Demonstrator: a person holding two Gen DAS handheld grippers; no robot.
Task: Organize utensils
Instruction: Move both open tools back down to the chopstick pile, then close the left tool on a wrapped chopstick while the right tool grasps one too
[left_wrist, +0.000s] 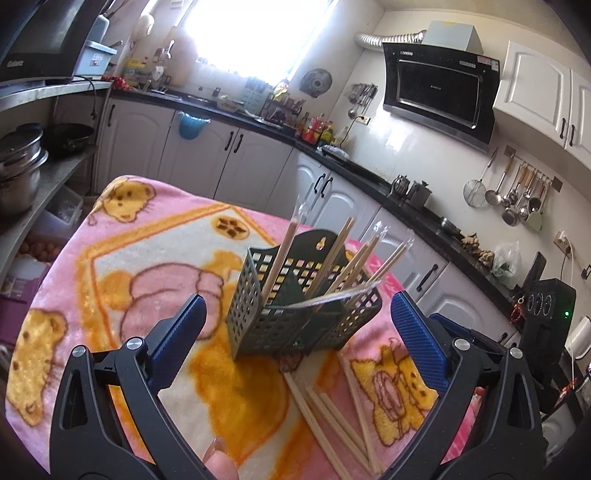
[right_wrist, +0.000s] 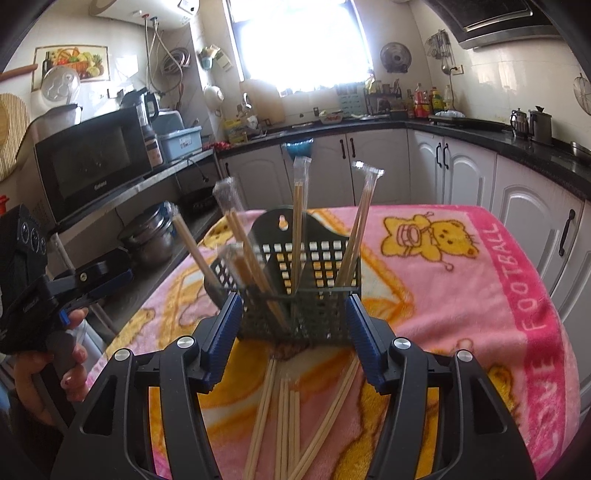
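**Hovering over the chopstick basket**

Spread wide and empty, left gripper (left_wrist: 297, 325) and right gripper (right_wrist: 293, 332) both poised at the near side of the basket (left_wrist: 295, 306), blue pads (right_wrist: 225, 336) apart from its mesh walls. Standing upright on the pink blanket (right_wrist: 461, 295), holding several wrapped chopsticks (right_wrist: 299, 218) that lean outward. Lying loose just in front of it, a scatter of bare chopsticks (right_wrist: 284, 421).

Loose chopsticks (right_wrist: 291, 424) cut off at the bottom edge; holder (right_wrist: 295, 291) base possibly hidden behind gripper fingers.
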